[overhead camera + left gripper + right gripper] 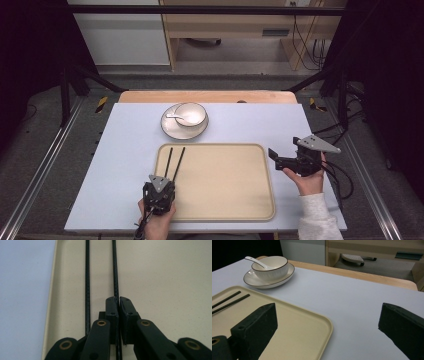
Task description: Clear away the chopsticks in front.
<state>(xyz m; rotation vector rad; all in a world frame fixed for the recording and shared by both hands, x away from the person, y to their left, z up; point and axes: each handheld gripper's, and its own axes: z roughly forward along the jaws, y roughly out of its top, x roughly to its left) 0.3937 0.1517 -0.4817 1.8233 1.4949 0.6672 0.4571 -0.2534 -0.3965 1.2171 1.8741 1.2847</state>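
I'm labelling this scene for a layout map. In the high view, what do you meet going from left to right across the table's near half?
Left hand-held gripper, closed on one of the chopsticks → bare middle of the tray → right hand-held gripper, open, just past the tray's right edge.

Left gripper view: both chopsticks (87,277) run off the top edge, tips unseen. The near end of the right one is hidden between the closed jaws of the left gripper (119,302); the left one passes behind the gripper's linkage. The tray (53,290) is cut by the top, right and bottom edges.

Right gripper view: the right gripper (327,322) has both jaws cut by the bottom edge. The chopsticks (227,302) leave at the left edge. The spoon (255,262) has its bowl end hidden inside the bowl (272,270).

High view: the person's forearms are cut by the bottom edge.
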